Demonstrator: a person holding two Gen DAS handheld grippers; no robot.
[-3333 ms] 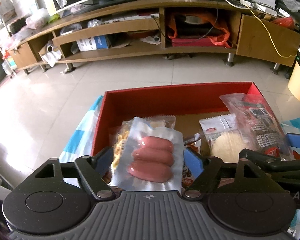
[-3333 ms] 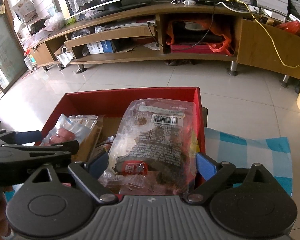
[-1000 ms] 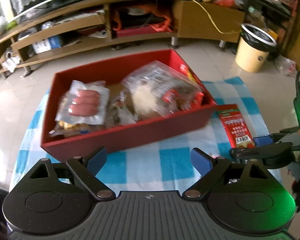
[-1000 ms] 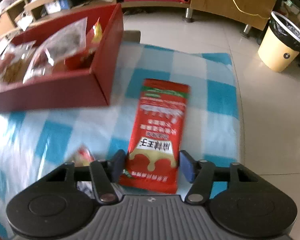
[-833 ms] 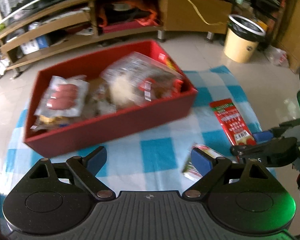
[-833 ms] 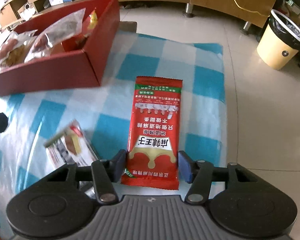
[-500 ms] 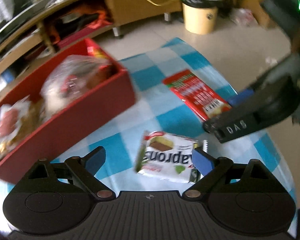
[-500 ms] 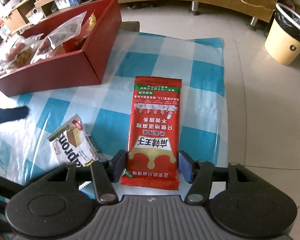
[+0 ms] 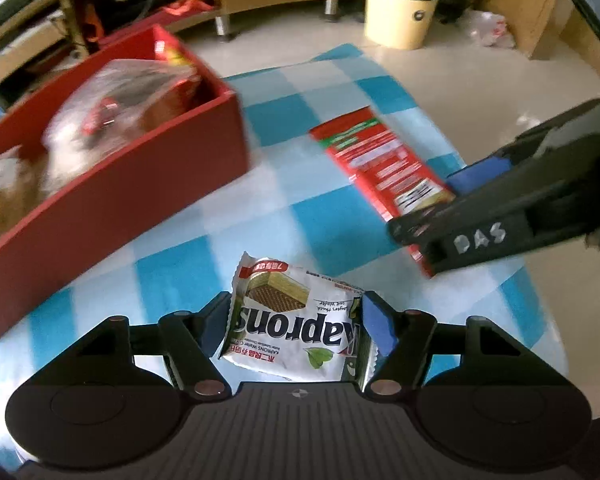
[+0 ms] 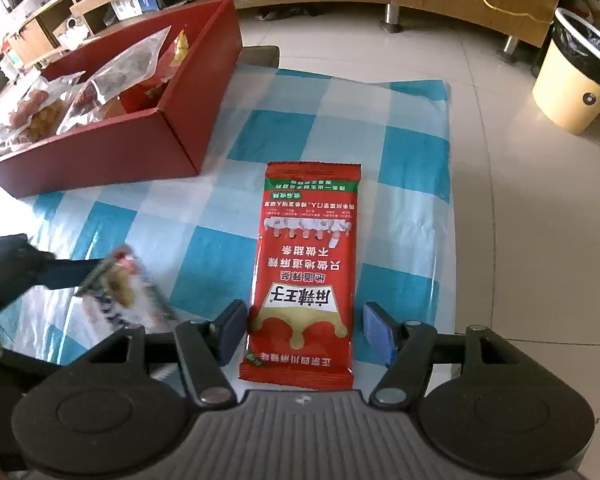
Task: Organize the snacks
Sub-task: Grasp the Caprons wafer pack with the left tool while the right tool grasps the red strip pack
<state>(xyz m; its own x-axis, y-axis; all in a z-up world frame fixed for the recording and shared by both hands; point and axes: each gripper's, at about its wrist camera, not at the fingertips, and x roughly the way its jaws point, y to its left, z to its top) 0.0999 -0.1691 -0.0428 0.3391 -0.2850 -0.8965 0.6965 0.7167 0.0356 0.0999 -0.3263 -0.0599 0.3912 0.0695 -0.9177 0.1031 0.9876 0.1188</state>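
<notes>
Glossy plastic film wraps the white wafer packet [image 9: 296,324] and the red snack packet [image 10: 306,272]; the checked tablecloth [image 10: 300,136] looks smooth, shiny plastic.

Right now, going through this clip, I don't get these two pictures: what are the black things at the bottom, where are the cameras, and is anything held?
A person holds two hand-held grippers, each with a forward-looking camera. In the left wrist view, the left gripper is closing around a white wafer pack on the checked cloth; contact is unclear. In the right wrist view, the right gripper is opening around a long red snack packet, one pad clearly apart from it. The red box of snacks stands beside them.
</notes>
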